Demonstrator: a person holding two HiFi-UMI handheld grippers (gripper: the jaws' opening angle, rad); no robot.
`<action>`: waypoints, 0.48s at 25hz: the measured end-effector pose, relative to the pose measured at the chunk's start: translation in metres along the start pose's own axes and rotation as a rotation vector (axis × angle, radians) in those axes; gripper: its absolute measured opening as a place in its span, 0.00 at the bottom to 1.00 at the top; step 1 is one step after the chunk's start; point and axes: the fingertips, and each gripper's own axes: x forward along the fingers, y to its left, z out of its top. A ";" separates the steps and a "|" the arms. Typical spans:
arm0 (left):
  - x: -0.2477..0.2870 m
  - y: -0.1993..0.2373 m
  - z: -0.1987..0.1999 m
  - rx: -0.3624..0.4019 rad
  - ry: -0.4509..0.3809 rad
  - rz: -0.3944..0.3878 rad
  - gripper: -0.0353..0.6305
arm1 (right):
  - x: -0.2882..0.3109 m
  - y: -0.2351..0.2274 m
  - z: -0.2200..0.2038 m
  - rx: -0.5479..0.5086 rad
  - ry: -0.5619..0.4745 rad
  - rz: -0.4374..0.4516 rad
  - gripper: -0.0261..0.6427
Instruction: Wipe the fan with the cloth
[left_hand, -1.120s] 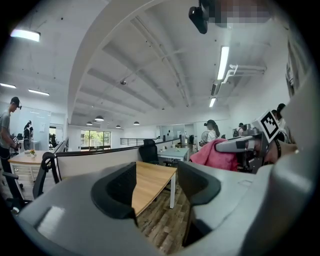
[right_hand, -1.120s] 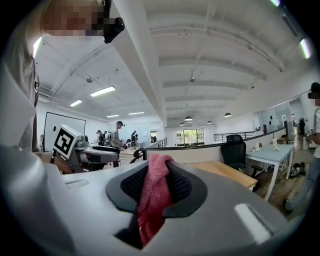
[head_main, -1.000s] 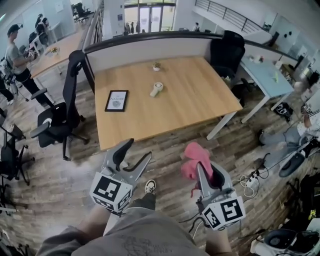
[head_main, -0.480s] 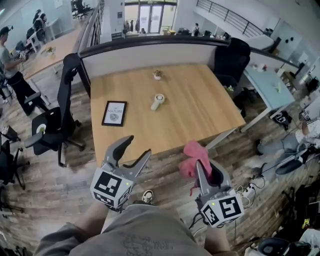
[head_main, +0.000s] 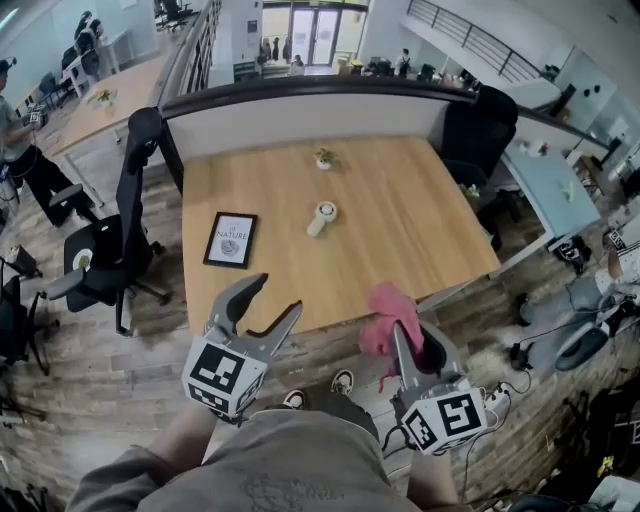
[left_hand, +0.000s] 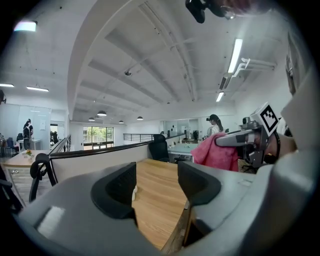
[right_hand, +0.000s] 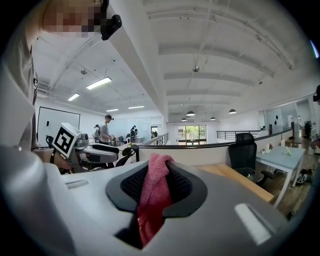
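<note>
Head view, looks like the approach: right gripper (head_main: 410, 338) pinches the pink cloth (head_main: 385, 312), left gripper (head_main: 273, 300) gapes empty; the far fan (head_main: 322, 217) needs reaching next.

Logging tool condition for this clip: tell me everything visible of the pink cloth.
The pink knitted-looking cloth is bunched, clamped between the jaws of the right gripper. Its upper part sticks up past the jaw tips; a fold hangs below. It is held in the air short of the wooden table, touching only the gripper.
</note>
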 end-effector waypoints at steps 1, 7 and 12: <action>0.006 0.001 -0.002 -0.001 0.005 0.003 0.44 | 0.005 -0.006 -0.003 0.004 0.006 0.002 0.15; 0.052 0.012 -0.003 0.007 0.031 0.037 0.44 | 0.043 -0.052 -0.010 0.025 0.016 0.034 0.15; 0.103 0.026 0.003 -0.001 0.049 0.092 0.44 | 0.086 -0.088 -0.007 0.024 0.045 0.130 0.15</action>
